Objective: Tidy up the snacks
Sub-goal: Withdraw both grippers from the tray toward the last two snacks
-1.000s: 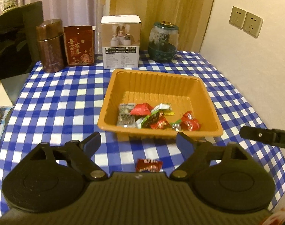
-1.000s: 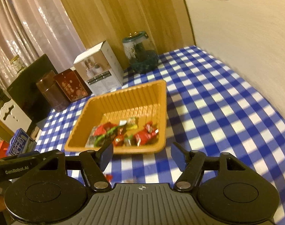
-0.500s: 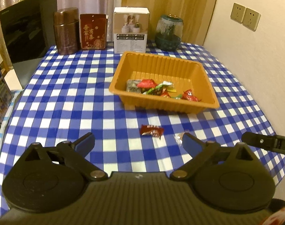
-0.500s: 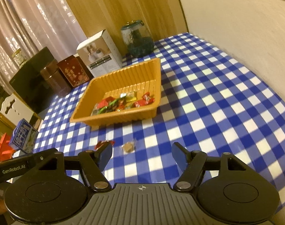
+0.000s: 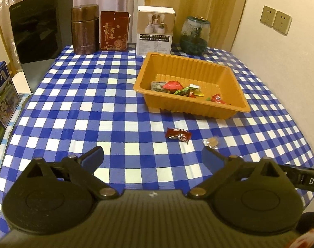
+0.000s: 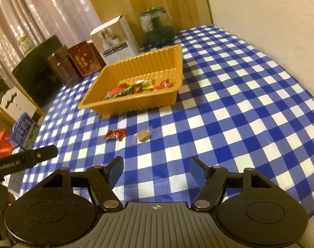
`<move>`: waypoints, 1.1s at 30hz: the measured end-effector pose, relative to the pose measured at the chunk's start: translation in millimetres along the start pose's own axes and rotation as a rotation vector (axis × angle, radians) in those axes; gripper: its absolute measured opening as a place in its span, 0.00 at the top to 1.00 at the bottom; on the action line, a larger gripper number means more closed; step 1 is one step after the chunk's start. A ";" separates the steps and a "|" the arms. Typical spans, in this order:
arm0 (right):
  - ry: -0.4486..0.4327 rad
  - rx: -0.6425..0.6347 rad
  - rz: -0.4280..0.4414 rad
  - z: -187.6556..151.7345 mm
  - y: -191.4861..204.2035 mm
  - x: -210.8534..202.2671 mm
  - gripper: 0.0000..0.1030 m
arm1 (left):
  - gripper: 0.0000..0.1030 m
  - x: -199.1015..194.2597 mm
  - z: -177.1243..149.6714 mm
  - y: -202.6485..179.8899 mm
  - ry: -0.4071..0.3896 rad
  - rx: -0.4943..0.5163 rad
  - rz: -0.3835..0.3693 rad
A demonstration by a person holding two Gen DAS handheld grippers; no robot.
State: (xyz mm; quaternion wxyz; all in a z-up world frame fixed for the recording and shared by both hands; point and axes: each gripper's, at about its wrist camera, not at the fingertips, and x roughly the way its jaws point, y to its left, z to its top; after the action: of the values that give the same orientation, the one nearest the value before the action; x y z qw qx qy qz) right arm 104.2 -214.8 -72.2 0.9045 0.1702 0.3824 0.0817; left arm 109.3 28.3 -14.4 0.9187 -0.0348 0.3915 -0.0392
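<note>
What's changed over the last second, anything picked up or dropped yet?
Both grippers backed away from the orange plastic tray. Left gripper has just been opening, nothing between its jaws; right gripper open, empty. Red-wrapped candy and clear-wrapped brown sweet lie unmoved on the checked cloth.

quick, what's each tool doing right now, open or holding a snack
Left tool: open wide, its jaws have just been opening, nothing between them.
Right tool: open, nothing held.

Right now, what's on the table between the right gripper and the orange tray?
Two loose snacks: a red candy and a clear-wrapped brown candy, lying apart on the checked cloth between the right gripper and the orange tray. The right wrist view shows it best.
</note>
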 end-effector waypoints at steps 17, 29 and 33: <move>0.002 -0.152 0.004 3.8 6.9 69.4 0.32 | 0.03 55.8 -7.2 8.6 0.056 0.048 -0.011; -0.004 -0.302 0.040 3.9 25.7 125.3 0.32 | 0.03 85.6 -4.5 22.4 0.070 0.014 -0.013; -0.013 -0.318 0.031 5.9 28.4 139.4 0.32 | 0.03 91.9 -5.5 22.2 0.078 0.014 -0.020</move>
State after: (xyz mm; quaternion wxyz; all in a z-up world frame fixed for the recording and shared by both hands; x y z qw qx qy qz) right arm 204.7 -151.2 -150.3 0.9212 0.0313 0.3559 0.1541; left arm 169.8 41.0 -86.1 0.9024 -0.0308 0.4265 -0.0526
